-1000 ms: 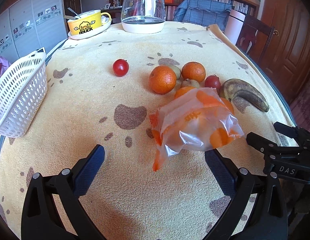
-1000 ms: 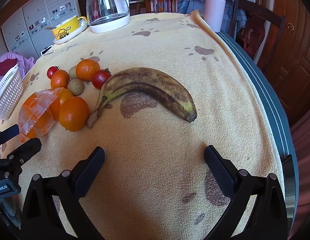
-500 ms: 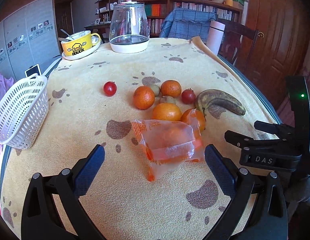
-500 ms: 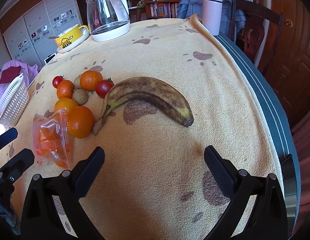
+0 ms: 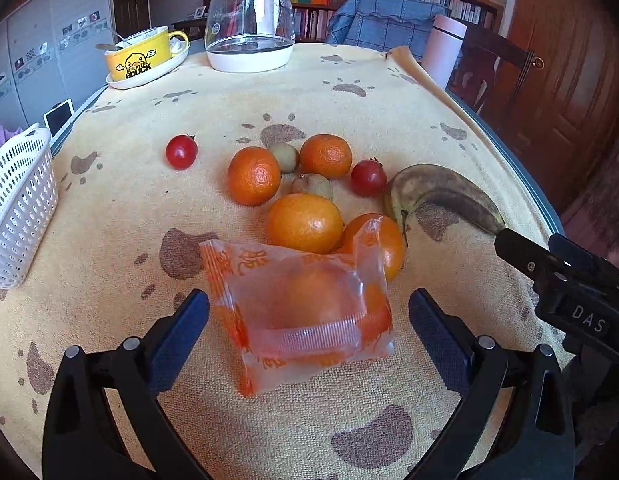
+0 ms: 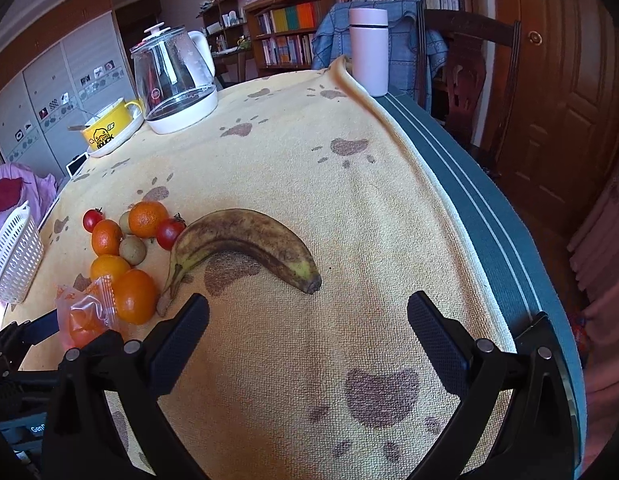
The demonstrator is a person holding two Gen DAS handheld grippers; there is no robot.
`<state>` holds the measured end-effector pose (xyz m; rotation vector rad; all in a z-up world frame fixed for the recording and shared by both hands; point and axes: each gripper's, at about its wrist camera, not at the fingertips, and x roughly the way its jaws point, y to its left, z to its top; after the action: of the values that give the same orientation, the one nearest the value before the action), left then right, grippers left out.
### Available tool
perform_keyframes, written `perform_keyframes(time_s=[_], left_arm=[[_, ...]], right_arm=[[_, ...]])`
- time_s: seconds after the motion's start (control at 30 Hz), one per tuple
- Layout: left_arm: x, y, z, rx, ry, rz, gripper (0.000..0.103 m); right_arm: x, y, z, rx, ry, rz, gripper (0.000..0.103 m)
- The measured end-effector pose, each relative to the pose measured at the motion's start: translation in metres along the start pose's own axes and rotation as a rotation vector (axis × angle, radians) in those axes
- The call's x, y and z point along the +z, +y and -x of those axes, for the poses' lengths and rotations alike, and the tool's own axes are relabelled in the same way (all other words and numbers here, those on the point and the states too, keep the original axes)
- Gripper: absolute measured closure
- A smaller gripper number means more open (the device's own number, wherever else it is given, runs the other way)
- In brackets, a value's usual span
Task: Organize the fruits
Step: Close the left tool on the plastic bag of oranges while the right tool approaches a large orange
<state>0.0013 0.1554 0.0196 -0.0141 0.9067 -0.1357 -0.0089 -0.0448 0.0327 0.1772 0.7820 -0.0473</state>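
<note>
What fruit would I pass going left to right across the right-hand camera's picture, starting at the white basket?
Basket → lone tomato → wrapped orange → second tomato → banana.

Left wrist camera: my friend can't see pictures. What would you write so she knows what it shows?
The open left gripper frames a wrapped orange in a clear orange-printed bag on a yellow paw-print cloth. Behind it lie four bare oranges, two kiwis, two tomatoes and a spotty banana, with a white basket at the left edge.
</note>
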Motion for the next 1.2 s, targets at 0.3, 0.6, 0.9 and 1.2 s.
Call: perform_keyframes(time_s=[0.3, 0.6, 0.9, 1.2], left_arm=[[-0.007, 0.015, 0.005, -0.071, -0.008, 0.057, 0.029], [-0.008, 0.041, 0.028, -0.004, -0.083, 0.061, 0.035], [-0.009, 0.064, 0.038, 0.009, -0.121, 0.058, 0.037], [-0.015, 0.072, 0.036, -0.022, -0.111, 0.055, 0.036]], right_arm=[[-0.004, 0.014, 0.008, 0.092, -0.032, 0.066, 0.005], [-0.022, 0.047, 0.013, 0.253, -0.032, 0.222, 0.005], [-0.009, 0.065, 0.004, 0.293, 0.046, 0.235, 0.027], [-0.004, 0.114, -0.019, 0.297, 0.105, 0.348, 0.053]])
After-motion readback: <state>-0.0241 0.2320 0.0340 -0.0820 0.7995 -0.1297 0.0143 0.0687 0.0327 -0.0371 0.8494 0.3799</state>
